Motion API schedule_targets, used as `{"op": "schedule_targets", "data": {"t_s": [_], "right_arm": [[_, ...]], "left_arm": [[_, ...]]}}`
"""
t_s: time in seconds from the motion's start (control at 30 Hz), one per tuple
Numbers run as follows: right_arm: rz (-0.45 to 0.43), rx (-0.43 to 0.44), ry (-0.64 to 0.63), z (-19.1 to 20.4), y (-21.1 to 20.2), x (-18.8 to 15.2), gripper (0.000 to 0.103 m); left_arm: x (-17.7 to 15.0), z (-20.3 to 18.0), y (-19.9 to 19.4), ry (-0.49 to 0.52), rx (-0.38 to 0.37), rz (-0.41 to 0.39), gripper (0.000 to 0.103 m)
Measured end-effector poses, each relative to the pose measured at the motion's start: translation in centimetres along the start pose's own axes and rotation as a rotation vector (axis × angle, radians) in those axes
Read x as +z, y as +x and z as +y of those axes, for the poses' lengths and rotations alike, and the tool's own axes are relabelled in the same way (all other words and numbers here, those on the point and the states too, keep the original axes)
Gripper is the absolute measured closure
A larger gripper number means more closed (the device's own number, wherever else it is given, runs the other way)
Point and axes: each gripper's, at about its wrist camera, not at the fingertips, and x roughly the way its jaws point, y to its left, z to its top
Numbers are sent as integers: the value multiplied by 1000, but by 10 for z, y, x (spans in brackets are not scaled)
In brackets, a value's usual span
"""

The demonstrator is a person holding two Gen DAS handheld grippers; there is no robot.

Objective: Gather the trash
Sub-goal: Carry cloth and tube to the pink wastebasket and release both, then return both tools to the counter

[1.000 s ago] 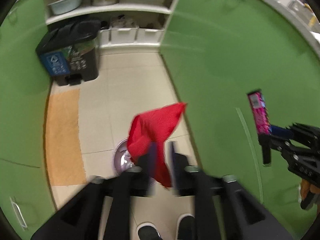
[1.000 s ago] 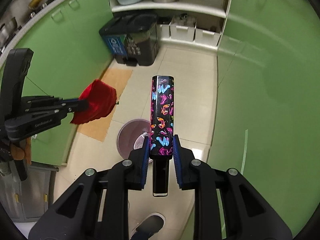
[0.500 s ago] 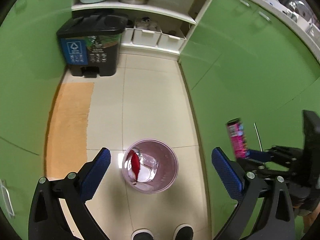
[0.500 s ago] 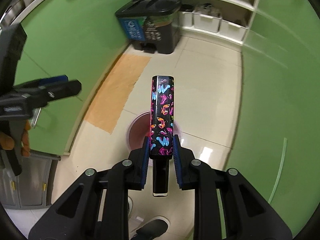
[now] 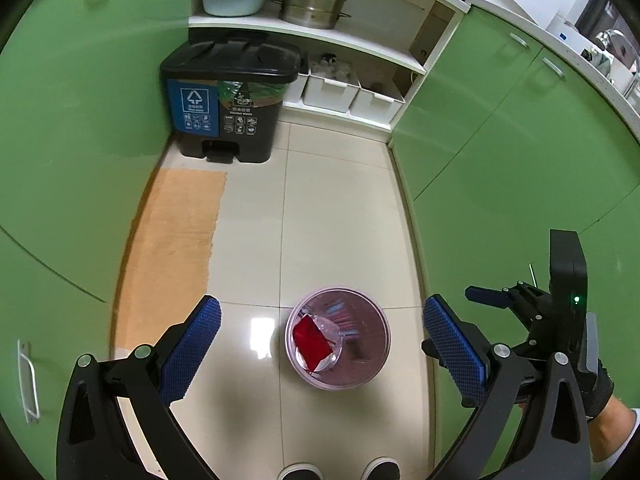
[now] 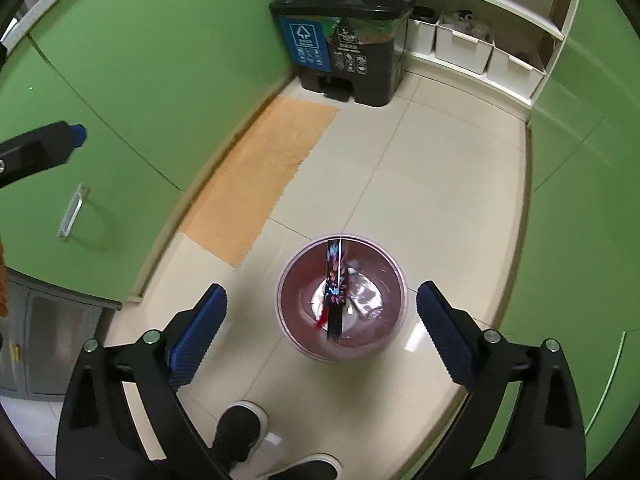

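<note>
The left hand-held gripper [image 5: 320, 354] stands wide apart, its blue pads [image 5: 192, 350] empty and touching nothing. The right hand-held gripper [image 6: 322, 334] is opening at this moment, with nothing pressed between its pads; the patterned wrapper [image 6: 335, 284] is free of them, upright and somewhat blurred in the mouth of the wastebasket below.

Under both grippers, on the tiled floor [image 5: 340, 208], stands a small round pinkish wastebasket [image 5: 378, 354]. Inside it lie a red piece of trash [image 5: 310, 342] toward the left side, some clear crumpled plastic [image 5: 332, 330] beside it, and the dark wrapper with bright pink and blue marks. In the right wrist view a bit of red shows just beside the lower end of the wrapper.

The toes of two shoes [image 5: 340, 472] show at the lower edge, near the basket.

Farther out, an orange mat [image 5: 172, 240] lies along the left cabinets, apart from the basket. At the far end stands a black pedal bin [image 5: 232, 100] with a blue recycling label, its lid closed. Beside it on the lower shelf sit white storage bins [image 5: 352, 94]; on the shelf above are a pale basin [image 5: 234, 0] and a steel pot [image 5: 312, 6] with a lid. Green cabinet doors [image 5: 500, 128] line both sides of the floor. Nothing stands between the grippers and the basket's open mouth.
</note>
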Motion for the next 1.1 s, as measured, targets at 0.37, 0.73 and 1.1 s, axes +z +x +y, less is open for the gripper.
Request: {"op": "schedule_targets", "data": {"t_s": [0.37,0.73,1.1], "right_arm": [[-44,-79,94,-13,-130,-2,8],[-158,-173,296,-16,-410,-18,3],[-299,-344,575,-54,-595,-135,3]], "left_arm": [[24,-52,-67,55,-30,26,6],[86,-173,-247,221,-91,60,6],[94,-322,-332,478,-279,67,6]]}}
